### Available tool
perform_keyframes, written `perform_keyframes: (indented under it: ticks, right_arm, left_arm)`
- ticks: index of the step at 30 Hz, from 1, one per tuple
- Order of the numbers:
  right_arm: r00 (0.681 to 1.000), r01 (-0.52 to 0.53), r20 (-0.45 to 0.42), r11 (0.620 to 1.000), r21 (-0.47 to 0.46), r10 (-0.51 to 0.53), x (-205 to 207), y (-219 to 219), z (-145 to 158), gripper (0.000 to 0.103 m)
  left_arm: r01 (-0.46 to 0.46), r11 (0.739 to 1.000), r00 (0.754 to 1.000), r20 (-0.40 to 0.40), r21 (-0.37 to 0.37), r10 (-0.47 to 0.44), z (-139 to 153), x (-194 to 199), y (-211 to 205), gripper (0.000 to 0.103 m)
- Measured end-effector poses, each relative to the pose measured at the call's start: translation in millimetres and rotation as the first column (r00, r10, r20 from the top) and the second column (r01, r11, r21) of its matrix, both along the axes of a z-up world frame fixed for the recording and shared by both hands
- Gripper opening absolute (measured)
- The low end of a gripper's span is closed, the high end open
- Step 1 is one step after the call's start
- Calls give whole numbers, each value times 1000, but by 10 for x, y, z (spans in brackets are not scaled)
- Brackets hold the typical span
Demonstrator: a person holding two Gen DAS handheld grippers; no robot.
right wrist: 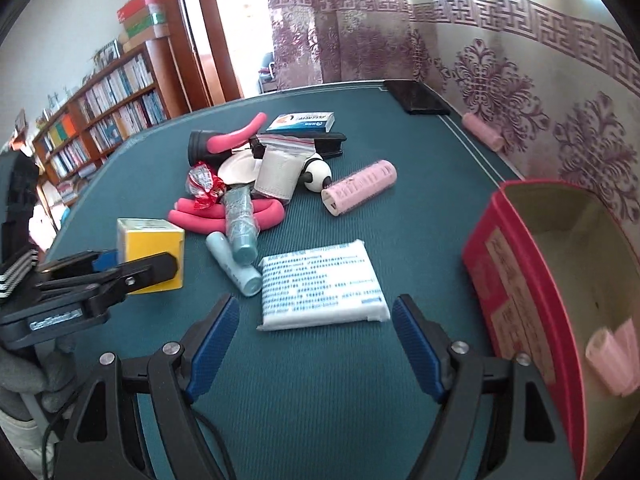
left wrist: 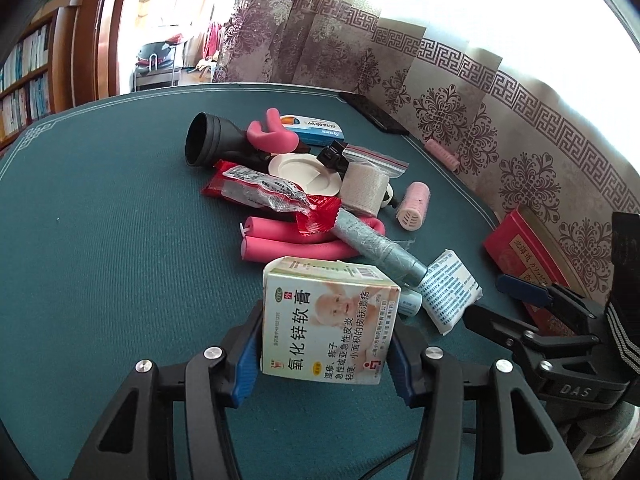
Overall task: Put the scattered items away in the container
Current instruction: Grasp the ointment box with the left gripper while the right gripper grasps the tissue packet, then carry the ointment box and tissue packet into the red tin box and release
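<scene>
Left gripper clamped ointment box; right gripper stood wide, empty, near tissue pack. Risk: thin box crushing or slipping before the red container.

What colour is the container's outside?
Red, with a pale label; the container shows best in the right wrist view.

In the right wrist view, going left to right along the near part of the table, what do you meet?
Left claw shut on the yellow-sided box → pale blue tube → white printed packet → red container.
</scene>
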State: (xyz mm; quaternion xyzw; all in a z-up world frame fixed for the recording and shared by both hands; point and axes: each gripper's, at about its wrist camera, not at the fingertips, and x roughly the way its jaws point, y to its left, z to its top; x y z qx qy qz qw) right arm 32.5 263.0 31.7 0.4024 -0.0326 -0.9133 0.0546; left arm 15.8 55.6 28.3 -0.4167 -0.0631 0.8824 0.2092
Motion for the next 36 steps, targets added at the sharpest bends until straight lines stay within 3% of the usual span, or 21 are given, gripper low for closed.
perform_keyframes:
  ticks: [8,12,16,20,28,36]
  right_arm:
    - [995,-42,94,999,23,39,-368,6,-247,85]
    - [995,-46,86,997,68,40,-374,-41,-265,86]
    - [997,-35,66,994,104,29,-339,-77,-264,75]
    - [998,-18,63,997,77,13,-303,-30,-240,74]
    - [1000,21,-9,1000,4,-21,-15,48,19,74]
    - [993,45,-110,999,-9,-45,349,111,355,74]
  left_arm:
    - [-5,1000,1000,20,10,5,-63,-40,-49,55]
    - [-2,1000,1000,28,9,2,-94,-52,-43,55]
    - [0,1000,1000,25,8,0,-86,-46,-36,55]
    - [5,1000,1000,16,5,-5,-59,-22,-15,55]
    - [20,1000,1000,2,-2,-20,18,26,54,55]
    - [52,998,999,-13,-22,-52,91,93,207,55]
